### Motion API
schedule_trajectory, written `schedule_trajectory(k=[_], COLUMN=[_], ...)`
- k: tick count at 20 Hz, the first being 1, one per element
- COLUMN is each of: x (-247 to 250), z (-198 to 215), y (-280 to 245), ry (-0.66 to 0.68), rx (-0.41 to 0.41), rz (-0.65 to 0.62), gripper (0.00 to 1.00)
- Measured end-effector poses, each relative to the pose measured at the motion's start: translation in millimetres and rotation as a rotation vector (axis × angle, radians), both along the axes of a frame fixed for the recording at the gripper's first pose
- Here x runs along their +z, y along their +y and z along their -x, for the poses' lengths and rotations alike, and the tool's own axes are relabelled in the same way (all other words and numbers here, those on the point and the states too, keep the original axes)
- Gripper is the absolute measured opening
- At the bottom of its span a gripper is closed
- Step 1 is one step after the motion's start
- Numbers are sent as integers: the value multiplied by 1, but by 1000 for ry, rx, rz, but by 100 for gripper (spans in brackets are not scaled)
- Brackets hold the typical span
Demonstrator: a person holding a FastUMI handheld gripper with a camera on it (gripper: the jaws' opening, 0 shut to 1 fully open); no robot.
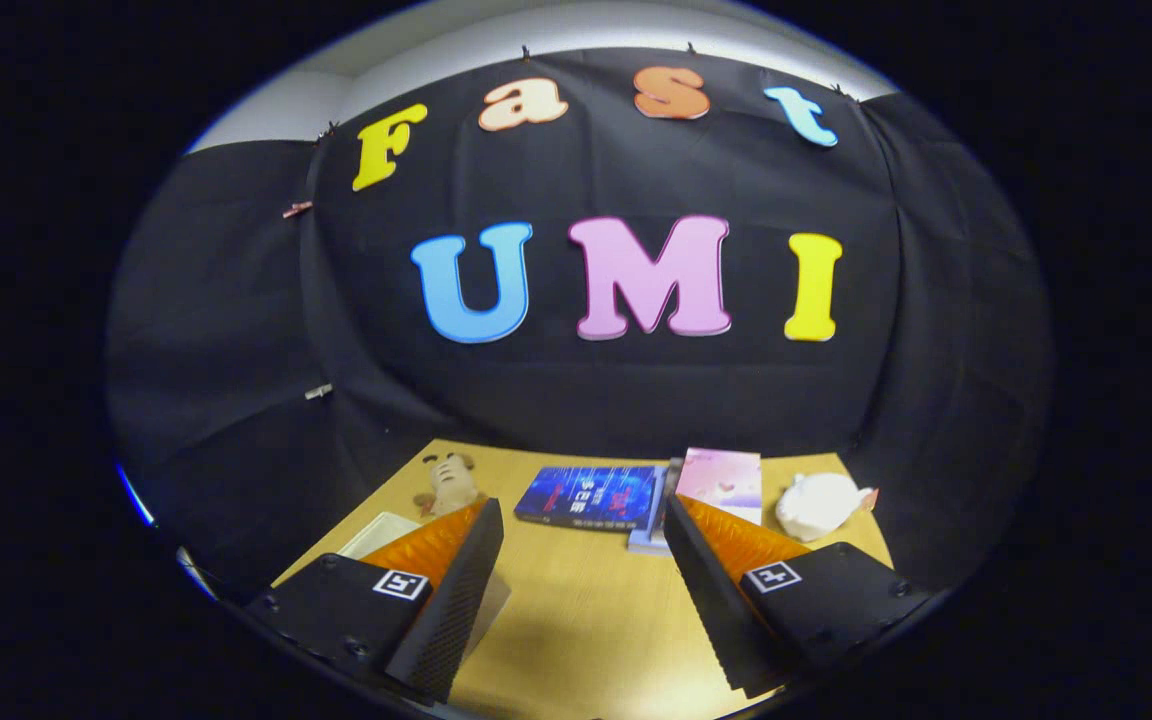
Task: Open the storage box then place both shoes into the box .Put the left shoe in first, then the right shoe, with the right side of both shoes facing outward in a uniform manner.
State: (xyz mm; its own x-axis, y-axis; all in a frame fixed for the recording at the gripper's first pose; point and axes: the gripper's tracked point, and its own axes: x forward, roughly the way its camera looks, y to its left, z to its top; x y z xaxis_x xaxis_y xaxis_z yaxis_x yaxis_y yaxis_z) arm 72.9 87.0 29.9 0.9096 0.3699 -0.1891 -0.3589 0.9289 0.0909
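Shoes and storage box: neither lying among the things seen, so the step in hand is staying unsettled. Gripper [584, 560] hovering over the table [586, 620], fingers spread apart, grasping nothing. Beyond them sitting a blue book [591, 497], pink book [721, 480], plush toy [448, 483], white toy [821, 505].

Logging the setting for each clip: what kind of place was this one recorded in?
Likely a staged recording booth rather than a real room: black cloth wall behind a small wooden table with props, a plush toy, a blue book and a white toy. The gripper is open above the table.
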Motion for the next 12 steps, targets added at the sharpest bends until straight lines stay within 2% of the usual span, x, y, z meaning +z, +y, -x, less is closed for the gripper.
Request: schedule_trajectory(k=[3, 9, 12], x=[27, 37, 33], z=[-3, 4, 6], y=[-32, -89, -105], ry=[-103, -159, -195], rx=[-3, -7, -23], rz=[-48, -106, -84], gripper=[98, 98, 98])
